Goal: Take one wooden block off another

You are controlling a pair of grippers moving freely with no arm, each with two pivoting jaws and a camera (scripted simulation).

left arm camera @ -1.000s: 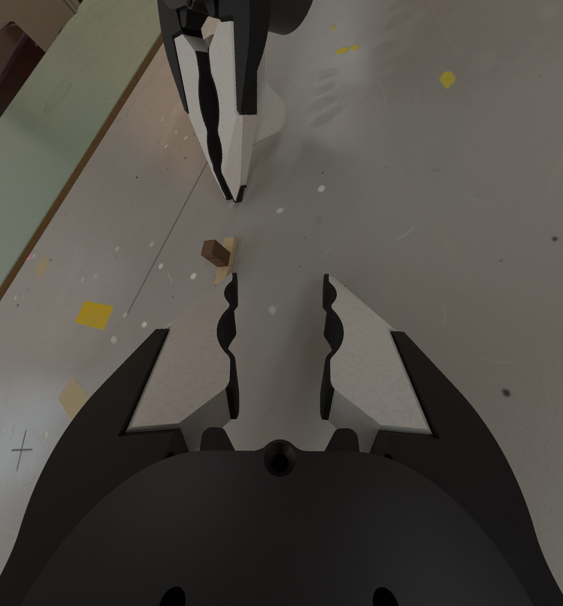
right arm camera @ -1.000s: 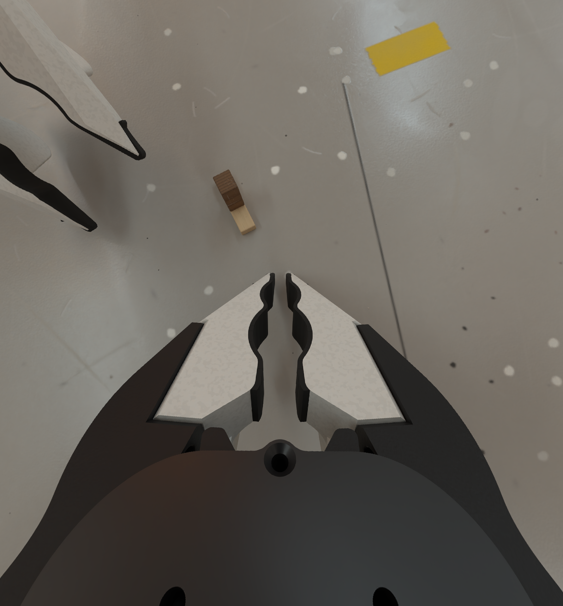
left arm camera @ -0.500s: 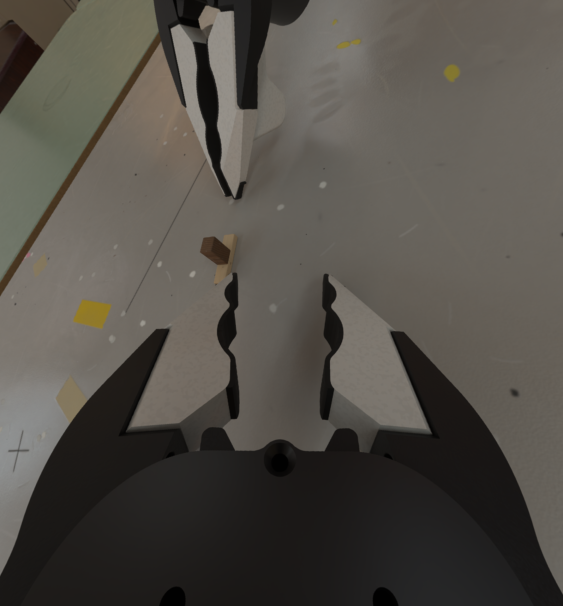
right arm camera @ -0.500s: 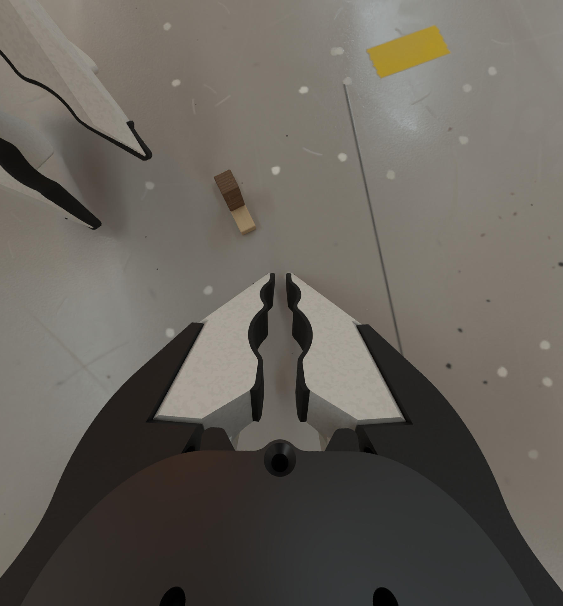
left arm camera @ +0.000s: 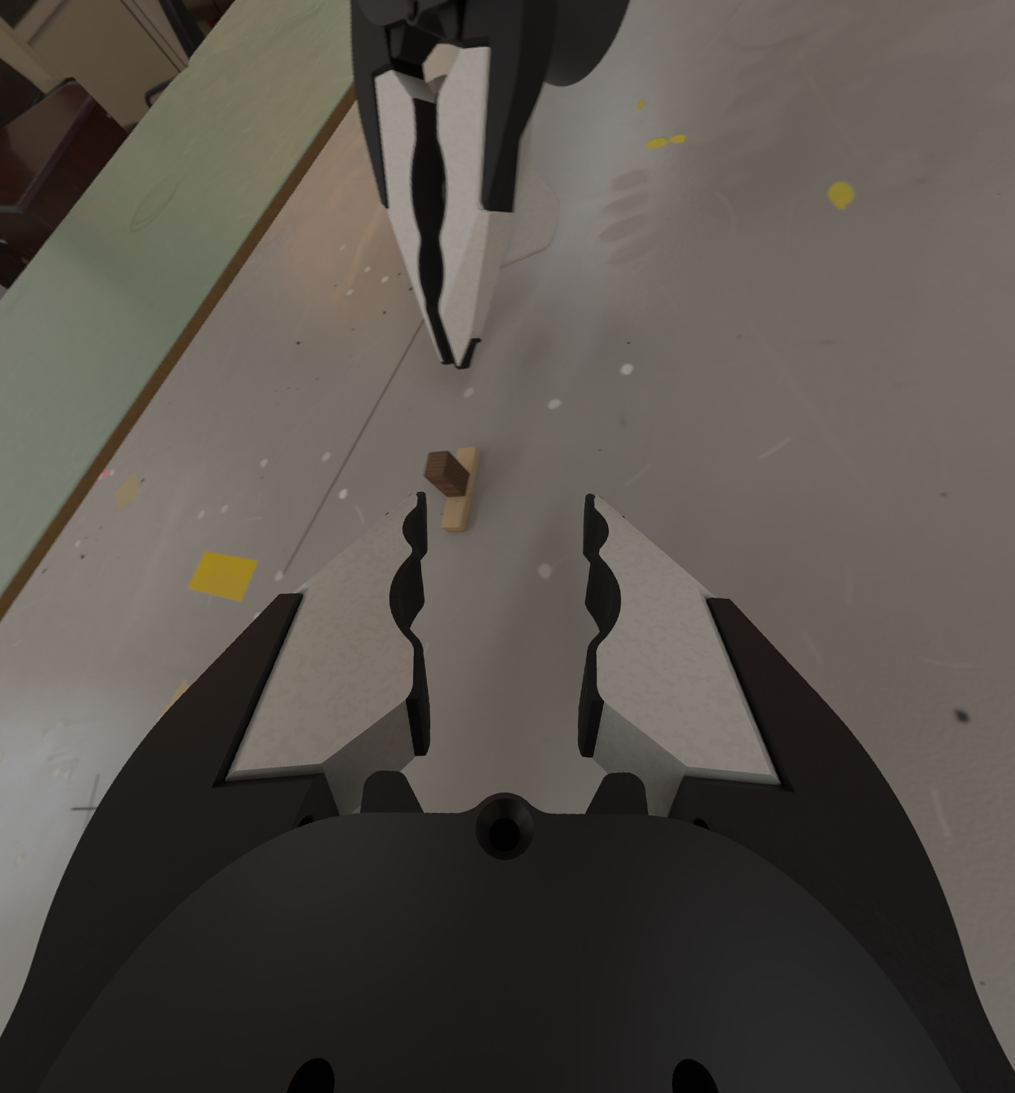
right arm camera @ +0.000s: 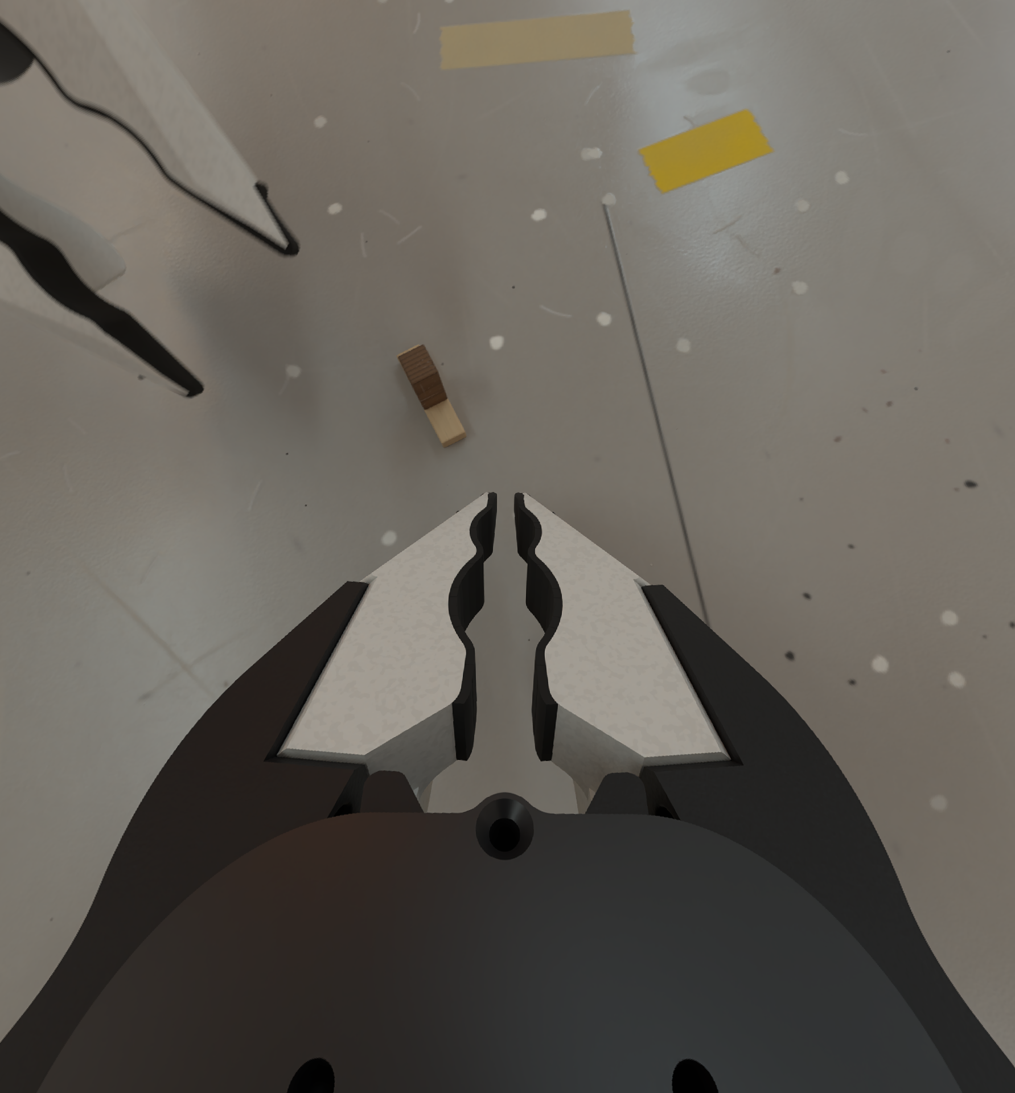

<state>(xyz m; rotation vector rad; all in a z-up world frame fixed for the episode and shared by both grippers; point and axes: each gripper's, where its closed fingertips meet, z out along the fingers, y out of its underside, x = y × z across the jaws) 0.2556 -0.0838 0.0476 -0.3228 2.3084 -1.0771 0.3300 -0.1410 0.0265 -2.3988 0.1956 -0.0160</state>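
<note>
We see dark block [left arm camera: 447,480] atop pale block [left arm camera: 460,498] on desk [left arm camera: 729,414] | left gripper [left arm camera: 503,503] fingers parted, empty | right gripper [right arm camera: 503,500] fingers nearly closed, empty

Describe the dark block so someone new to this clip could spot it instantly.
On the grey table, look between the two grippers, left of the long thin line. Two small wooden blocks sit stacked there; the dark block is the brown cube on top of the pale flat block.
</note>
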